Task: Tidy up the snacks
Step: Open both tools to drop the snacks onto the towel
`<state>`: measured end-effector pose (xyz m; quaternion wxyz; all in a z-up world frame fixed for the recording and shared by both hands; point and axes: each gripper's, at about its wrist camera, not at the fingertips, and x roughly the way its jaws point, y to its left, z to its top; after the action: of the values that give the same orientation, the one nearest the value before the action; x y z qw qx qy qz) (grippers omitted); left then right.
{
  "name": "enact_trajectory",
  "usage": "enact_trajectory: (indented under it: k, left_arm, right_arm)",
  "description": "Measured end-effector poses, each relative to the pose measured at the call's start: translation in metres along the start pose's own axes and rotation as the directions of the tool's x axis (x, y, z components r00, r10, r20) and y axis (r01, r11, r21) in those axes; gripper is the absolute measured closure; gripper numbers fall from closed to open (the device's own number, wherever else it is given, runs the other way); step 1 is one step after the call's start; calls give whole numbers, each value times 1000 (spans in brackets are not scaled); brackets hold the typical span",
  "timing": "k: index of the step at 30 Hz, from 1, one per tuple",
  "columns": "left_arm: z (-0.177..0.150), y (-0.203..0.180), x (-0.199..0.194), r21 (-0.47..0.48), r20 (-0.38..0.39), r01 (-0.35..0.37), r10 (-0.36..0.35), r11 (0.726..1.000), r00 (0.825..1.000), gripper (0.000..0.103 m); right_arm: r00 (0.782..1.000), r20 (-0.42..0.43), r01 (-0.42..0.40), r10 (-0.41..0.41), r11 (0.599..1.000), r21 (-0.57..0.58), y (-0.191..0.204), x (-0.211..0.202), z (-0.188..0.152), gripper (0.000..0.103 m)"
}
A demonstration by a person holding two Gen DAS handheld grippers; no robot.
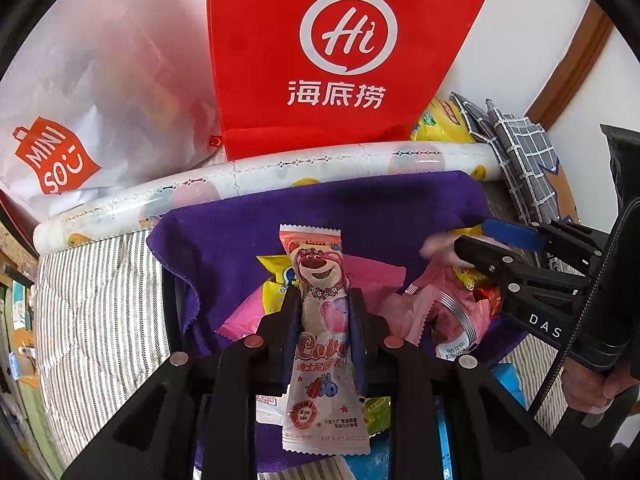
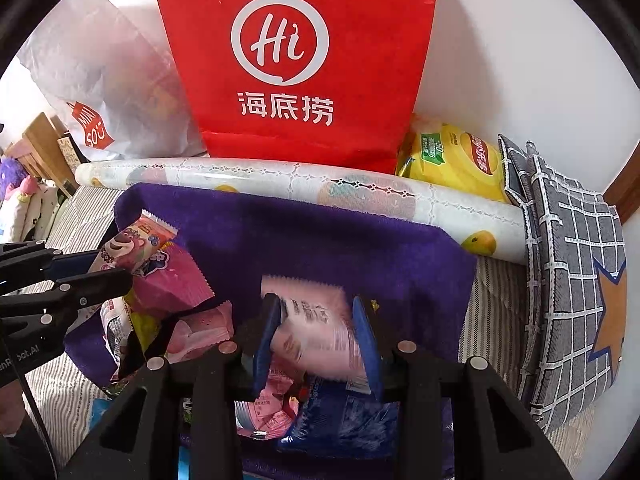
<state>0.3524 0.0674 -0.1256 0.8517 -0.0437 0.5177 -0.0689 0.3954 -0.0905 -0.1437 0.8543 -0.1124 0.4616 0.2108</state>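
Note:
My left gripper is shut on a long pink bear-print snack packet and holds it upright above a pile of snacks on a purple towel. It also shows in the right wrist view. My right gripper is shut on a pale pink snack packet, blurred by motion, above the same pile. The right gripper shows in the left wrist view at the right. A blue packet lies under it.
A red paper bag and a white Miniso bag stand at the back against the wall. A rolled patterned sheet lies before them. A yellow packet and grey checked cushions lie at the right. The bed has striped bedding.

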Motion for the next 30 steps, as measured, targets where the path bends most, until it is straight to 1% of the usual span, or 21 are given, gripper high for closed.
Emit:
enact_trajectory:
  k: [1, 5, 11, 15, 17, 20, 22, 25, 27, 30]
  left_arm:
    - [0, -1, -1, 3, 1, -3, 3, 1000, 1000, 78]
    - [0, -2, -4, 13, 1, 0, 0, 1000, 1000, 67]
    - [2, -2, -15, 11, 20, -8, 8, 1000, 1000, 56]
    - [4, -1, -24, 23, 55, -53, 52, 998, 997, 49]
    - [5, 1, -29, 20, 64, -51, 50, 998, 997, 44]
    - [5, 2, -33, 12, 70, -48, 48, 999, 996, 42]
    - [4, 2, -35, 12, 68, -47, 46, 999, 997, 42]
    - [2, -2, -41, 20, 60, -34, 32, 999, 998, 41]
    - [0, -6, -49, 32, 59, -14, 12, 999, 998, 37]
    - [-3, -11, -61, 45, 79, -26, 23, 999, 997, 36]
  right_arm:
    - [1000, 2, 0, 0, 1000, 0, 0, -1, 0, 67]
    - [1000, 22, 16, -16, 1000, -9, 4, -9, 0, 67]
    - [998, 52, 27, -26, 1000, -13, 7, -22, 1, 65]
    - [995, 88, 37, -39, 999, 27, 4, -34, 3, 61]
    - [994, 98, 41, -45, 998, 39, 4, -40, 5, 61]
    - [992, 114, 45, -51, 998, 54, 7, -48, 4, 56]
    - [992, 113, 45, -51, 997, 55, 10, -52, 2, 55]
    - [993, 107, 38, -46, 997, 71, 13, -59, -3, 55]
    - [994, 101, 28, -37, 996, 90, 14, -63, -8, 55]
    - [995, 96, 28, -39, 993, 117, 15, -71, -15, 55]
